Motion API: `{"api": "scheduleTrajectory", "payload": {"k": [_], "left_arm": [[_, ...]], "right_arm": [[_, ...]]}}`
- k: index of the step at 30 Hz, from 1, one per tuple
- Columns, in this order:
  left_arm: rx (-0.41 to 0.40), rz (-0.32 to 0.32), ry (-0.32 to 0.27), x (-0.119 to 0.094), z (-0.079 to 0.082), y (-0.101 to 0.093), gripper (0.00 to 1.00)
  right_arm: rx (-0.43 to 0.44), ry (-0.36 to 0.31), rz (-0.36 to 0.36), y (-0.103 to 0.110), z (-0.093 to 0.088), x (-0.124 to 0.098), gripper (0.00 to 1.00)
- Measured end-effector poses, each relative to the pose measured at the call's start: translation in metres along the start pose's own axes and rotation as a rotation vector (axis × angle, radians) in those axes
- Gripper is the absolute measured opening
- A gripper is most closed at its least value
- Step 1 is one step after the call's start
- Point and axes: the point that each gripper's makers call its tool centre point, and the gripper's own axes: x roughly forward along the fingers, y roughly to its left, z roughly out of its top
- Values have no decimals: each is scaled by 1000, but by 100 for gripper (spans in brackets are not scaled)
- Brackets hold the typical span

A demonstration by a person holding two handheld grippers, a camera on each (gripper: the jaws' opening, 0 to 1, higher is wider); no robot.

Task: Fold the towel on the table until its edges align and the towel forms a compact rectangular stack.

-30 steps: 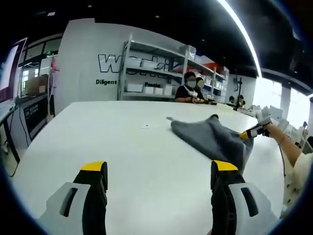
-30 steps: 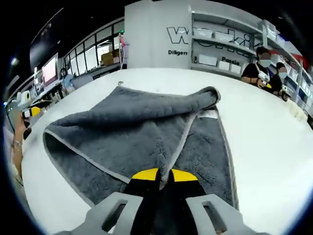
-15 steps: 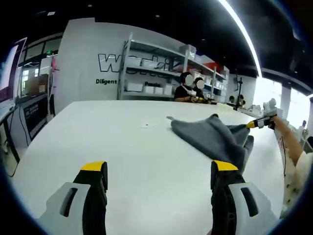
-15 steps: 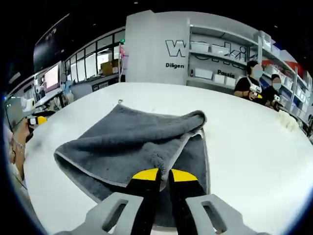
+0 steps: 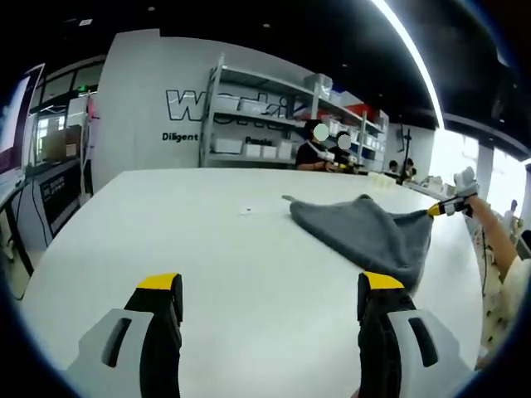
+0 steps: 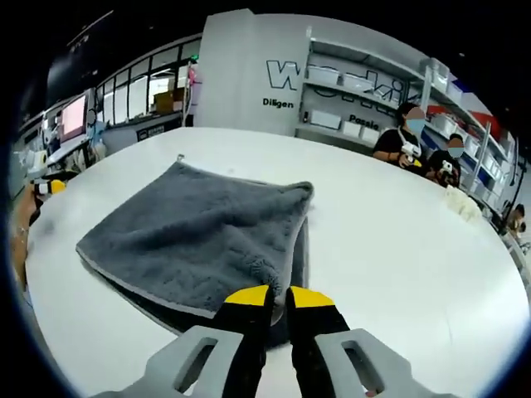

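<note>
A grey towel (image 5: 365,232) lies on the white table (image 5: 207,249), right of centre in the left gripper view. My left gripper (image 5: 270,286) hovers open over bare table, well short of the towel, with nothing between its jaws. In the right gripper view the towel (image 6: 191,240) is folded over itself, its upper layer spread almost flat across the lower one. My right gripper (image 6: 278,294) is shut on the upper layer's near corner. From the left gripper view, the right gripper (image 5: 444,207) holds that corner just above the table at the towel's far right.
Shelving (image 5: 274,124) with boxes and seated people (image 6: 398,141) stand beyond the table's far edge. A small white scrap (image 5: 246,212) lies on the table left of the towel. A person's arm (image 5: 498,245) reaches in at the right. Bare table lies left of and in front of the towel.
My right gripper has drawn the towel's corner across and outward, so the raised, bunched upper layer now lies spread nearly flat over the lower one. The left gripper has stayed put.
</note>
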Motion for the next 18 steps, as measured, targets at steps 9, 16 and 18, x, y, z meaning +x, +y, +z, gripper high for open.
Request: {"api": "scheduleTrajectory", "payload": {"k": [9,16,18], "left_arm": [[2,0,5,0,-2,-1,86],[2,-1,10,1,-3,-1,86],[2,-2,10,1,-3,-1,86]], "right_arm": [[-26,111,-7,-9,-45,20,5],[-39,130,-20,-10,-60,31,10],[-56,128,-45,-15,-59,30,16]]}}
